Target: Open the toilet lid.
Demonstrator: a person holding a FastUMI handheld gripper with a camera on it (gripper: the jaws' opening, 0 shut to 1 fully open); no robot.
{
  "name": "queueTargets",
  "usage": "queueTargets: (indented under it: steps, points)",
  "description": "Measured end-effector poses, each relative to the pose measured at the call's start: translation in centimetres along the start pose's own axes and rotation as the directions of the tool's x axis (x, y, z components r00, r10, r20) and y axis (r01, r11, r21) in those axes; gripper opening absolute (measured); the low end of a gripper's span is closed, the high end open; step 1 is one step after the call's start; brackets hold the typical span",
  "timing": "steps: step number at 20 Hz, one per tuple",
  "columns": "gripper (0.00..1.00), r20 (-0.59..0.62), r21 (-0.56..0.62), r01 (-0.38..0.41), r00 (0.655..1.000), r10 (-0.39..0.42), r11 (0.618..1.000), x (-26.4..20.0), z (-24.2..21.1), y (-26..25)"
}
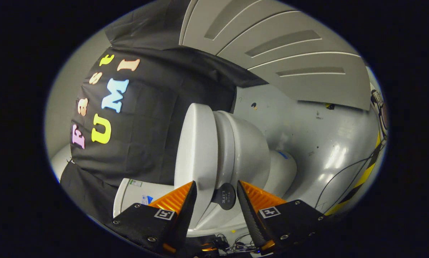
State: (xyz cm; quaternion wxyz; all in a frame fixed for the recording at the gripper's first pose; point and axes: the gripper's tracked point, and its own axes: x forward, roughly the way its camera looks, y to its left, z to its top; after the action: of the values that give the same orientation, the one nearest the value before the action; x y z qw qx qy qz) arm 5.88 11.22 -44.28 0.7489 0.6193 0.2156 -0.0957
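Note:
The view is rolled on its side, with the floor to the right. The white toilet lid (196, 150) lies down on the seat (224, 143) and bowl (252, 154). A round black lift tab (224, 196) sticks out from the lid's front edge. My gripper (216, 184) straddles that edge. One finger (185, 204) lies against the lid's top face. The other finger (248, 204) presses the far side of the tab, so the lid's rim and the tab fill the gap between them.
The white tank (135, 193) stands behind the lid, against the black cloth wall (157, 118). The grey floor (318, 143) has thin cables (343, 172) and a yellow-black striped strip (361, 182) on it. A grey panelled door (290, 53) lies beyond.

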Motion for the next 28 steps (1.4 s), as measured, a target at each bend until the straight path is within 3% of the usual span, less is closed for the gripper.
queueTargets:
  steps: [2,5,9,12,15,24,28]
  points:
    - [0.63,-0.01,0.002,0.015,1.0,-0.015,1.0,0.6,-0.4,-0.9]
    - [0.36,-0.031,0.016,-0.006,0.999,0.007,1.0,0.7,-0.9,-0.8]
    - [0.19,-0.019,-0.001,0.009,1.0,-0.009,1.0,0.7,-0.6,-1.2]
    - [0.12,-0.01,0.043,-0.013,1.0,0.013,0.999,0.4,-0.8,-1.0]
    - [0.02,0.002,-0.023,-0.017,1.0,0.017,1.0,0.4,-1.0,-0.2]
    - [0.0,0.011,-0.195,0.049,0.999,-0.048,0.98,0.1,-0.8,0.1]
    - [0.0,0.012,-0.212,0.06,0.998,-0.059,0.975,0.0,-0.7,0.2]
